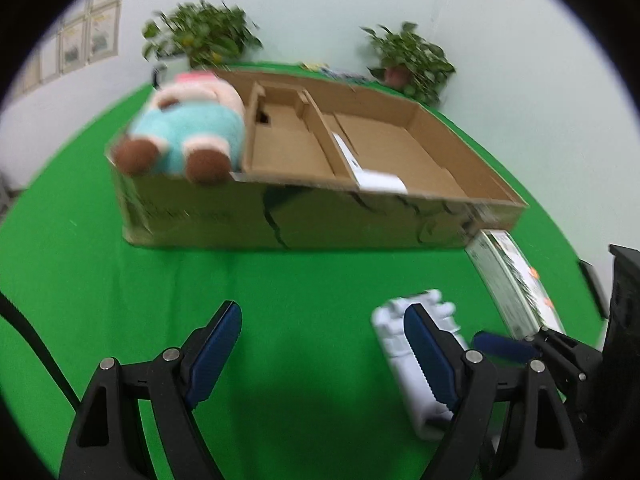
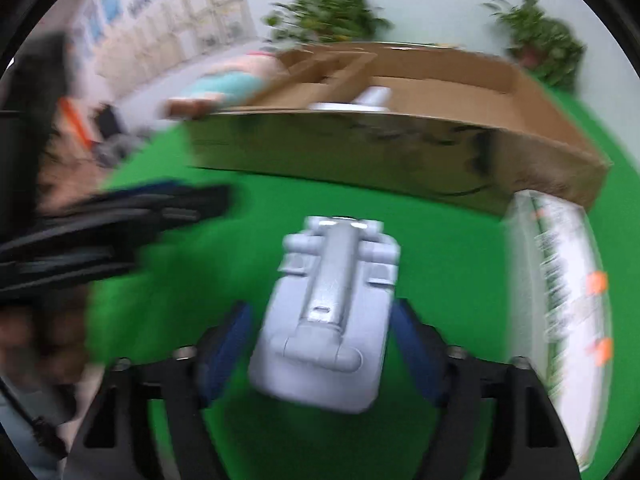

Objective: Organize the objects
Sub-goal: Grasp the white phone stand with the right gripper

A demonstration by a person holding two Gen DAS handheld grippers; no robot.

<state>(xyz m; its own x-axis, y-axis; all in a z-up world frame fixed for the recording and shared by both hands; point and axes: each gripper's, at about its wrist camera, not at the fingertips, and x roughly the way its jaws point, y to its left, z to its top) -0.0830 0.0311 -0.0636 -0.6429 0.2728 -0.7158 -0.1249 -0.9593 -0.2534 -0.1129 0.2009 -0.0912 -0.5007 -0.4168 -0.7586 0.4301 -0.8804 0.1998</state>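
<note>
Right wrist: blurred; white device [image 2: 328, 320] between tongs [image 2: 322, 344], contact unclear.

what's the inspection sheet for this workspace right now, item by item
surface: green cloth, bare in front of the box
job's things: cardboard box with dividers; plush toy in its left end; white plastic gadget and wrapped packet on the cloth
clutter: nothing seen
grippers: left gripper open over bare cloth; right gripper open, jaws either side of the gadget, contact unclear
cables: black cable at left edge
surroundings: two potted plants, pale wall
</note>
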